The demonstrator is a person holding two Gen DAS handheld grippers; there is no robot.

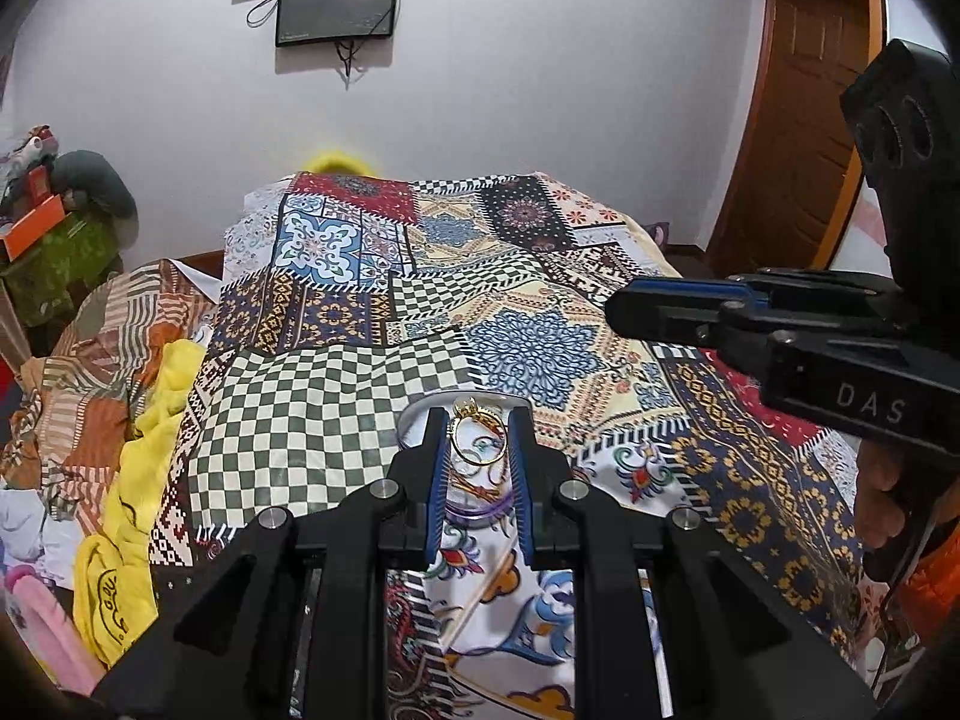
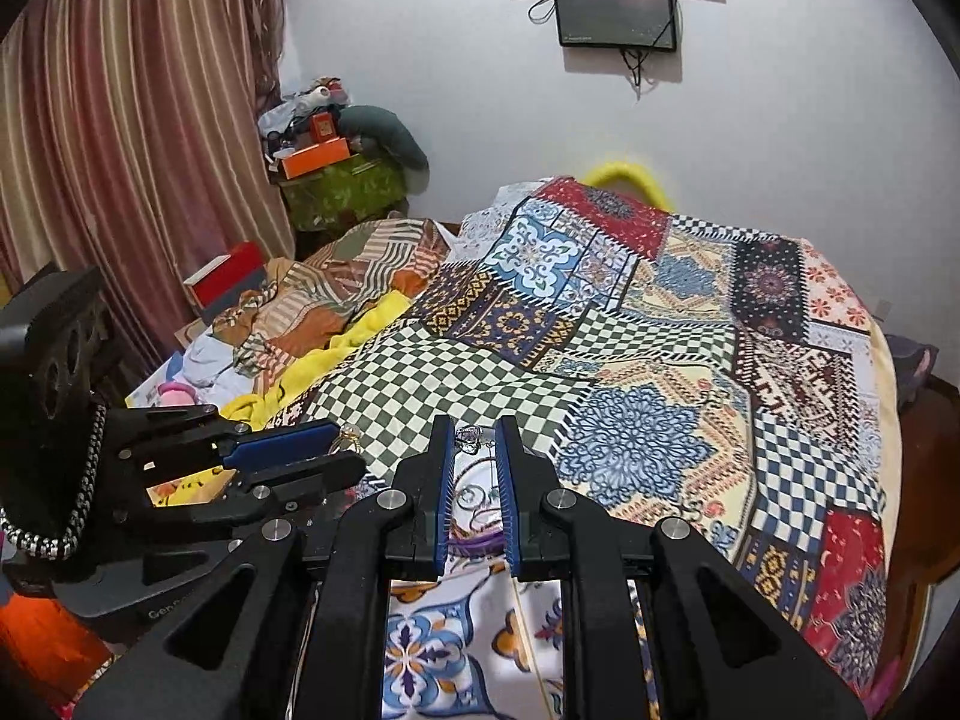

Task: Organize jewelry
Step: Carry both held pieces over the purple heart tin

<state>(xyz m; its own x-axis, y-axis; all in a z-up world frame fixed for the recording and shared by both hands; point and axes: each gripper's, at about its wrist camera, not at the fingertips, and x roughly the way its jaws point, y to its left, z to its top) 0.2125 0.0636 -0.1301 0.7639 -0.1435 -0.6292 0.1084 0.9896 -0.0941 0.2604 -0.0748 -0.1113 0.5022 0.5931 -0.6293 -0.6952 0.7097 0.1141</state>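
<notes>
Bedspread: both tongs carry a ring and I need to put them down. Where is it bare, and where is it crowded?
The bedspread is bare across its green-checked and blue-medallion patches, from the tongs to the wall. Its left edge is crowded: a yellow cloth, a striped blanket and a red box.

You're in a home bedroom: a bed (image 2: 690,324) under a patchwork bedspread (image 1: 372,312), striped curtains (image 2: 120,150), a wall-mounted screen (image 2: 615,9), a wooden door (image 1: 804,108).
</notes>
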